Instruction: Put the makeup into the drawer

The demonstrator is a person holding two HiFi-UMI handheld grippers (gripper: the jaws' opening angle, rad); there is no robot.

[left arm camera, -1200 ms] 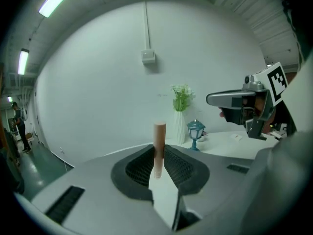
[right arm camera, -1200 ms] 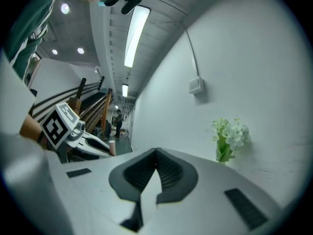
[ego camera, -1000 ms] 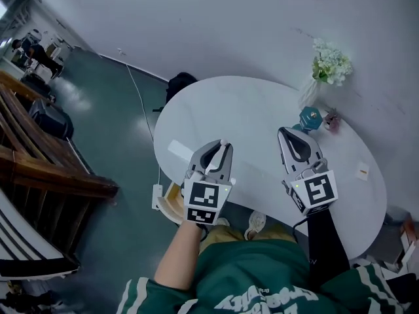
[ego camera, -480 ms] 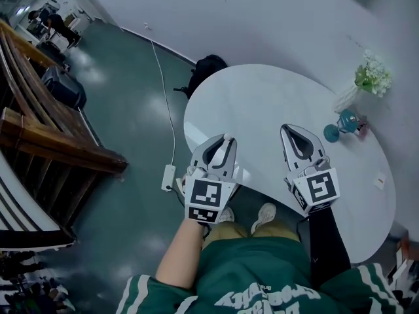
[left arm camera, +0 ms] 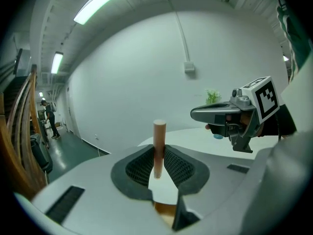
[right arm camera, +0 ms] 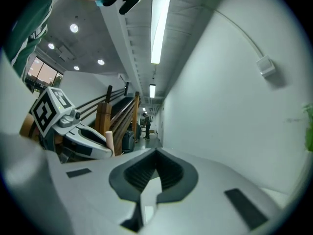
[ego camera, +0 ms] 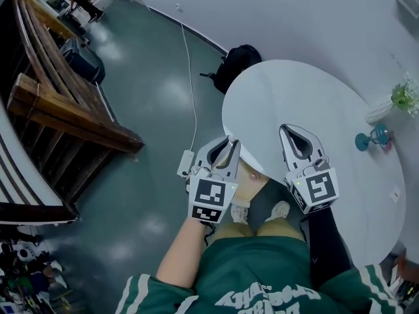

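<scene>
My left gripper is shut on a slim pinkish-tan makeup stick, which stands upright between the pads. This gripper hangs at the left edge of the white round table, partly over the floor. My right gripper is level with it over the table's near edge, shut with nothing between its jaws. The right gripper view shows the left gripper and the stick's tip at its left. The right gripper appears at the right of the left gripper view. No drawer is in view.
A vase of flowers and a teal object stand at the table's far right. A tan stool seat sits below the table edge. On the floor lie a black backpack and a power strip. A wooden stair railing is at left.
Both grippers have swung left, from over the middle of the table to its left edge. The stick stays clamped in the left gripper. The right gripper stays shut.
</scene>
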